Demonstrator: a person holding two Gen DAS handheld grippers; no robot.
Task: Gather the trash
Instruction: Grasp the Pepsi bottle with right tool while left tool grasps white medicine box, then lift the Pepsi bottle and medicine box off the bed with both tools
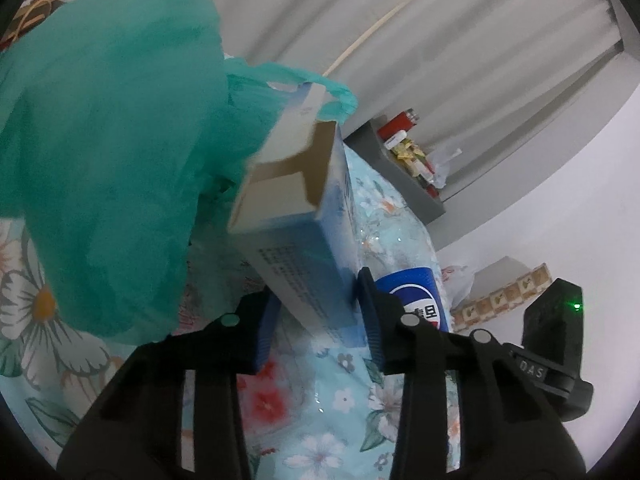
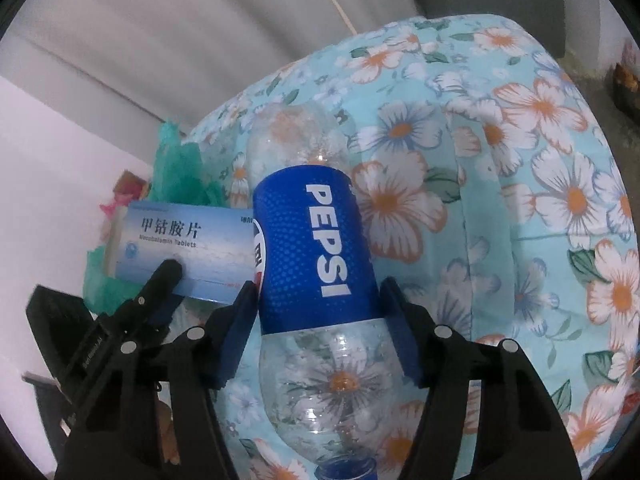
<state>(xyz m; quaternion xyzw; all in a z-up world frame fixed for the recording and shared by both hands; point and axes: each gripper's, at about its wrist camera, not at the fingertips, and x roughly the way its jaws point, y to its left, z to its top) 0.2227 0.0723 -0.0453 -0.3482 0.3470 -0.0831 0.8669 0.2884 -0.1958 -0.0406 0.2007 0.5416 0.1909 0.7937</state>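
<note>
Partly hidden, the bottle (image 2: 316, 248) in your right gripper (image 2: 320, 320) runs out of the bottom of the right wrist view, so only a sliver of its blue cap shows; from the left wrist view you see just a piece of its blue label behind one finger. Your right jaws are clamped on it at the lower edge of that label, the clear body lying along the fingers.

Your left gripper (image 1: 316, 312) has its jaws clamped on the lower end of the medicine box (image 1: 300, 216), whose top flaps stand open. The box tilts up toward the green plastic bag (image 1: 108, 168), and its open end lies against the bag's folds. The bag is blurred and fills the upper left of that view, blocking whatever is behind it; its opening cannot be made out.

Box and bottle sit just beside each other above the flowered bedspread (image 2: 500, 168). Beyond the bed, a grey shelf (image 1: 404, 176) holds lighters and small clutter, too small to name, with a white curtain (image 1: 400, 20) behind.
</note>
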